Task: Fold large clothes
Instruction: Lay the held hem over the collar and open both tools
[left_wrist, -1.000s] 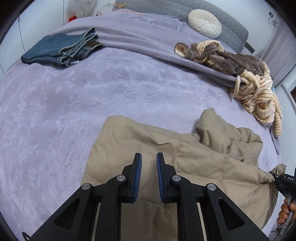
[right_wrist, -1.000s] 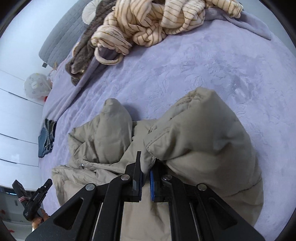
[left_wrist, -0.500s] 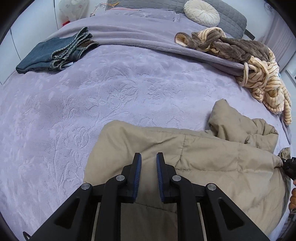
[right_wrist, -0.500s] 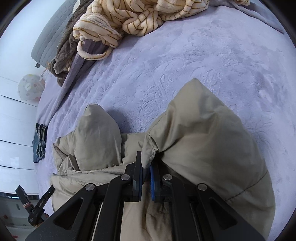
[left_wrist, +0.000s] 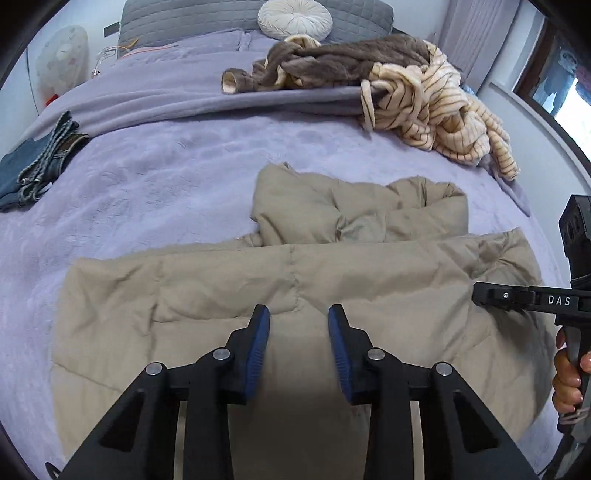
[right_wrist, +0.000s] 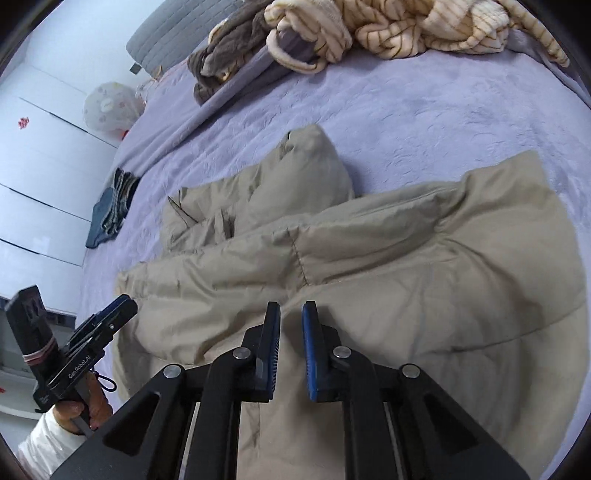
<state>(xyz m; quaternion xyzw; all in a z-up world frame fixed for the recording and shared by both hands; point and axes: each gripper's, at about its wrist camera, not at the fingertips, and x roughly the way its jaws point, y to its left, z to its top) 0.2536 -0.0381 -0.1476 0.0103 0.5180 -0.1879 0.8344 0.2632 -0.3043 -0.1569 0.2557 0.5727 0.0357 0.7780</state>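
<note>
- Our left gripper (left_wrist: 299, 321) has its jaws opening, and our right gripper (right_wrist: 290, 317) has its jaws parting slightly; neither holds anything.
- Just beyond both lies the tan padded jacket (left_wrist: 295, 280), folded on the bed (left_wrist: 166, 177).
- Released, the puffy fold may spring back open.

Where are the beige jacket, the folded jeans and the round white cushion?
beige jacket (left_wrist: 295, 280): left wrist view, on its folded body.
folded jeans (left_wrist: 29, 170): left wrist view, on the denim.
round white cushion (left_wrist: 294, 17): left wrist view, centre.
</note>
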